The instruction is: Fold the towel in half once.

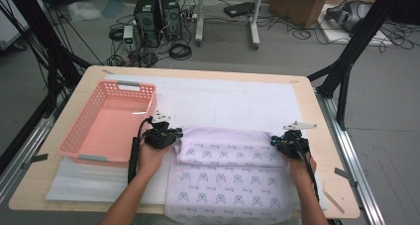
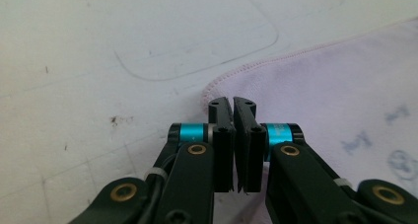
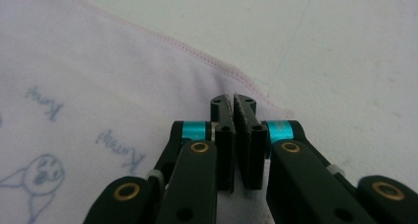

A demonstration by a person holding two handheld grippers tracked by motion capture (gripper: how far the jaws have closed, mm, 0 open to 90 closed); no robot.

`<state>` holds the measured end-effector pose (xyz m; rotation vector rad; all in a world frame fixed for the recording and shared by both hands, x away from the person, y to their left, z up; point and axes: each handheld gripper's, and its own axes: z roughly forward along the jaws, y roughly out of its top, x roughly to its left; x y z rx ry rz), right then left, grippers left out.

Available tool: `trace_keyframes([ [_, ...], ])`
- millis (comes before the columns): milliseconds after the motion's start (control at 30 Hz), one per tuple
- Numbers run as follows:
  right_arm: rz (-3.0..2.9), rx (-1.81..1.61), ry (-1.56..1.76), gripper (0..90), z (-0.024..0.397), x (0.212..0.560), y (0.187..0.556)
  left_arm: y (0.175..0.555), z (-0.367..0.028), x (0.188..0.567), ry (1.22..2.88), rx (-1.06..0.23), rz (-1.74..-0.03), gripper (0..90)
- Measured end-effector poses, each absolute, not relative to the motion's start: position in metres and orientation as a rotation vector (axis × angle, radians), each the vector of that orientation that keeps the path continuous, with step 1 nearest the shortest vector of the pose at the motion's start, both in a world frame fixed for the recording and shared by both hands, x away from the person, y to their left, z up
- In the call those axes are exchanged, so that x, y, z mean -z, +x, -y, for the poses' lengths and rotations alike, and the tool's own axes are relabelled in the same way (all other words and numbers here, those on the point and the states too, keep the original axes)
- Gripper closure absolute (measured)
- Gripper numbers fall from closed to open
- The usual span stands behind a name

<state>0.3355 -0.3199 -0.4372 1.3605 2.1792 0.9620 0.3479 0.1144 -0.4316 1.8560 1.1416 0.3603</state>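
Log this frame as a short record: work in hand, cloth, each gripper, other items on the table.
work: folding a pale lilac printed towel on a wooden table
towel state: far part folded over, near edge hanging off the table
left gripper: shut at the fold's left corner; whether cloth is pinched is unclear
right gripper: shut at the fold's right corner; pinch unclear
other: pink plastic basket to the left, white mat under the towel

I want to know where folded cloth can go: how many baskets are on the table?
1. The pink basket sits at the table's left side, left of the towel and beside the left gripper.
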Motion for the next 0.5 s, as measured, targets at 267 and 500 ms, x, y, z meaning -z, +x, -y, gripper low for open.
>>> trace_keyframes([
  [267,-2.099,-1.131,1.339,87.3,0.334,0.426,0.304,0.314,-0.125,0.424,1.785,-0.321,-1.072,86.5],
  [500,-2.082,-1.152,1.267,87.3,0.333,0.416,0.279,0.292,-0.131,0.415,1.733,-0.315,-1.014,86.5],
])
